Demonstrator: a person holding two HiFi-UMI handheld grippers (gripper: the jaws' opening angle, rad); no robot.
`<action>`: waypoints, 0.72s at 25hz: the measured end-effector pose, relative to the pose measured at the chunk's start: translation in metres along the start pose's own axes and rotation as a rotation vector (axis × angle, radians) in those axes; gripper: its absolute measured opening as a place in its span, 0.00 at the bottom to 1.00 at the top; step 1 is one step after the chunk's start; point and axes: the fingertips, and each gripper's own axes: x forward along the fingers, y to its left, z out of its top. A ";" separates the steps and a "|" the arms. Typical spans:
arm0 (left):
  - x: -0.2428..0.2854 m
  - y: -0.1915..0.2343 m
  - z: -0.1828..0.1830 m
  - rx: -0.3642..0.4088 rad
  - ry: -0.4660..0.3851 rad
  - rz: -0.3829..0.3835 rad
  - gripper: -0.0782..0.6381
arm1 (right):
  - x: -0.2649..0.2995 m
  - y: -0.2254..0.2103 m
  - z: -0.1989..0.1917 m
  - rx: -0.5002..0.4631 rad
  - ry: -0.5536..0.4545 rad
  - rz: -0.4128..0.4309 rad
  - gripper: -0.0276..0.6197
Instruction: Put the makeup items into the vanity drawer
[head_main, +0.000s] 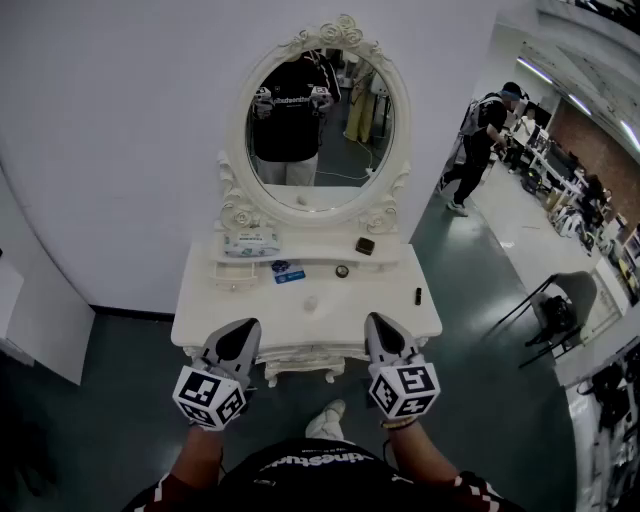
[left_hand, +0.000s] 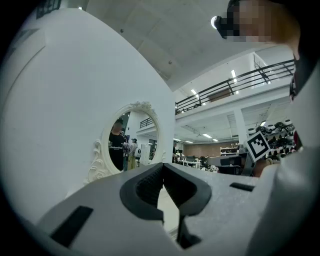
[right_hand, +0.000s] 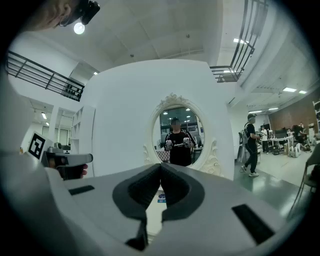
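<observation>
White wall stands behind a white table (head_main: 200, 312) with an oval mirror (head_main: 318, 130). A thin black tube (head_main: 418, 296) sits near the table's right edge, its long side running toward the wall. A brown square case (head_main: 365, 246) sits under the mirror. The left gripper (head_main: 244, 327) and right gripper (head_main: 378, 322) hang by the table's front edge, fingers closed on nothing.

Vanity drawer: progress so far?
Nothing looks done: brown compact, black tube, blue packet and round jar sit on the vanity. In hand: nothing; left gripper and right gripper are shut, empty. Left: opening the drawer, loading everything.
</observation>
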 end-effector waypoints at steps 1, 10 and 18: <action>0.000 -0.001 0.000 0.005 0.000 -0.003 0.12 | 0.000 0.000 0.000 0.001 -0.001 0.001 0.03; 0.000 -0.007 -0.001 0.018 -0.003 -0.007 0.12 | -0.006 -0.001 -0.001 -0.006 0.007 -0.002 0.03; -0.007 -0.010 -0.006 0.013 0.003 0.014 0.12 | -0.016 -0.003 0.001 -0.024 -0.019 -0.011 0.03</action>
